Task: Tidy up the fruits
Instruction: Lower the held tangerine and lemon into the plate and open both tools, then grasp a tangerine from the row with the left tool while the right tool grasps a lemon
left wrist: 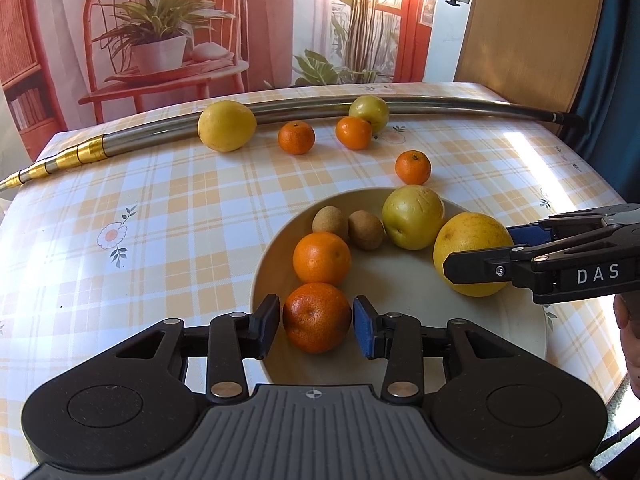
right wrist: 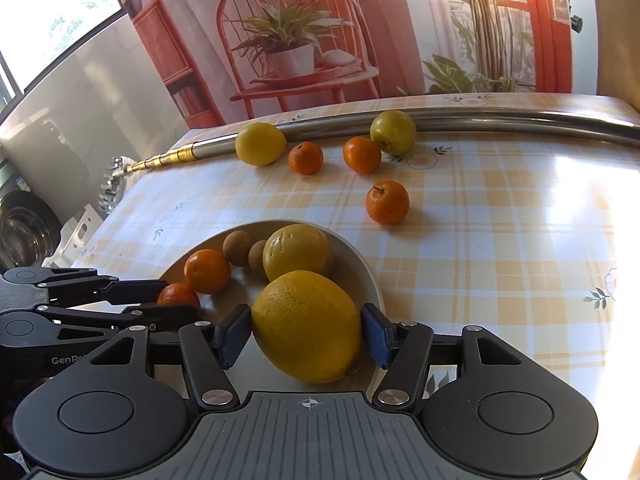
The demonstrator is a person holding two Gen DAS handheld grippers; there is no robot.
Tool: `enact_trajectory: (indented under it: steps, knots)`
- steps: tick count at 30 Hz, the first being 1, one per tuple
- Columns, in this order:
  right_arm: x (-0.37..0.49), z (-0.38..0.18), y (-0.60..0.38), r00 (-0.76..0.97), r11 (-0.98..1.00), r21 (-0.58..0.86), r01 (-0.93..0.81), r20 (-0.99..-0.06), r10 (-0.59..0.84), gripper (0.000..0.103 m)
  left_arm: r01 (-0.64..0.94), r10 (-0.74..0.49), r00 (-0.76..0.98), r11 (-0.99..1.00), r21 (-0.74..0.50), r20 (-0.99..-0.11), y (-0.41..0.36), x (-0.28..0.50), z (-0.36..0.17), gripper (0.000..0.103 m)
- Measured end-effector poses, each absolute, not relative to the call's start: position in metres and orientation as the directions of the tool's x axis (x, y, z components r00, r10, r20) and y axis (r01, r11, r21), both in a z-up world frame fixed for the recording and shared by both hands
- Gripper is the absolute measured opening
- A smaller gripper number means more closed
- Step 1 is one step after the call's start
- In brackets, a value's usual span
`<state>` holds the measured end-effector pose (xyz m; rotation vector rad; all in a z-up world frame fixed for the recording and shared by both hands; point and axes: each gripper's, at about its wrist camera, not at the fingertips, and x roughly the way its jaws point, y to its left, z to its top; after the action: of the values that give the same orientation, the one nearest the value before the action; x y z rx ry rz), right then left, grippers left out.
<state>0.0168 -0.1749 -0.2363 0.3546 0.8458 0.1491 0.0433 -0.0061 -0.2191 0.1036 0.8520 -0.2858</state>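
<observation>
Left wrist view: the left gripper [left wrist: 316, 326] has its jaws spread around a dark tangerine [left wrist: 317, 317] on the plate [left wrist: 404, 300], small gaps either side, probably a release. The right gripper [right wrist: 307, 334] brackets the big yellow citrus [right wrist: 307, 326] between its pads; contact unclear. Five fruits wait beyond both jaws.

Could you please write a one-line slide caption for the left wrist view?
Left gripper brackets a tangerine on the plate, jaws open; five fruits wait on the tablecloth.
</observation>
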Motion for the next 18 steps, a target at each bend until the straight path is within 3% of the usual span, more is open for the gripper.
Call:
enact_trajectory:
  steps: [18]
  knots:
    - [0.008, -0.194, -0.211, 0.761, 0.963, 0.259, 0.076, -0.639, 0.112, 0.055, 0.241, -0.239, 0.669, 0.966, -0.099, -0.704, 0.011, 0.034, -0.193, 0.042]
